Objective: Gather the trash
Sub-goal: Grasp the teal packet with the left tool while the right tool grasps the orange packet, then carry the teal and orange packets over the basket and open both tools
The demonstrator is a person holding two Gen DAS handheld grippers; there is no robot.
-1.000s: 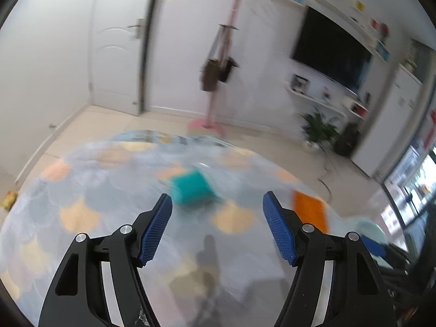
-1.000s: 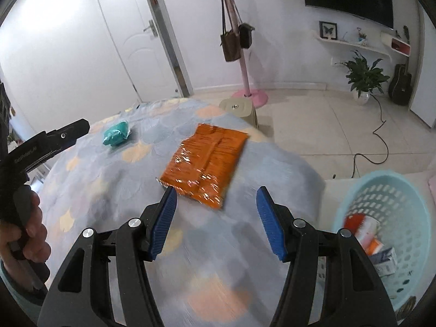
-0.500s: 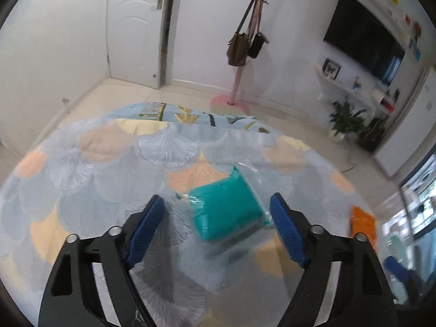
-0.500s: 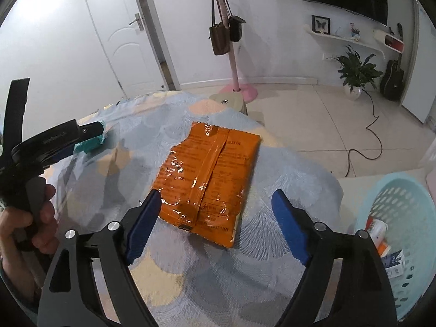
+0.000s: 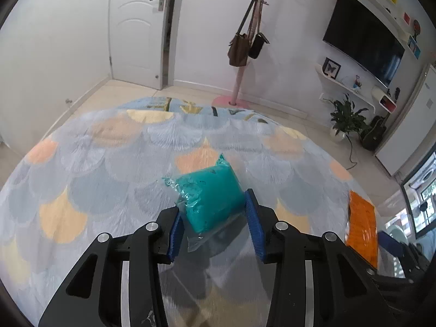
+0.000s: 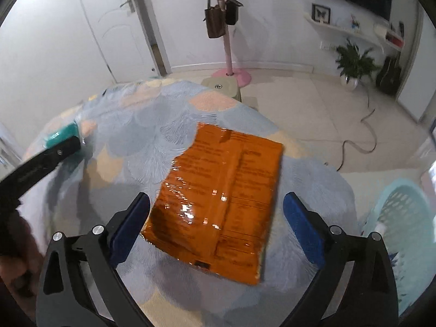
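Note:
A teal packet in clear wrap (image 5: 211, 194) lies on the table with the fish-scale patterned cloth (image 5: 109, 163). My left gripper (image 5: 215, 224) is closed on it, both blue pads pressing its sides. It also shows at the left of the right wrist view (image 6: 61, 133). A flat orange foil packet (image 6: 220, 201) lies on the cloth near the table's right edge. My right gripper (image 6: 218, 231) is open wide and low over the packet's near end, one finger on each side. The packet also shows in the left wrist view (image 5: 362, 226).
A light blue perforated basket (image 6: 403, 231) with some trash stands on the floor to the right of the table. A small stool (image 6: 222, 87) and a pink coat stand (image 5: 239, 54) with bags are beyond the table. A cable lies on the floor.
My left gripper moved forward and closed on the teal packet. My right gripper moved down and closer over the orange packet and stayed open.

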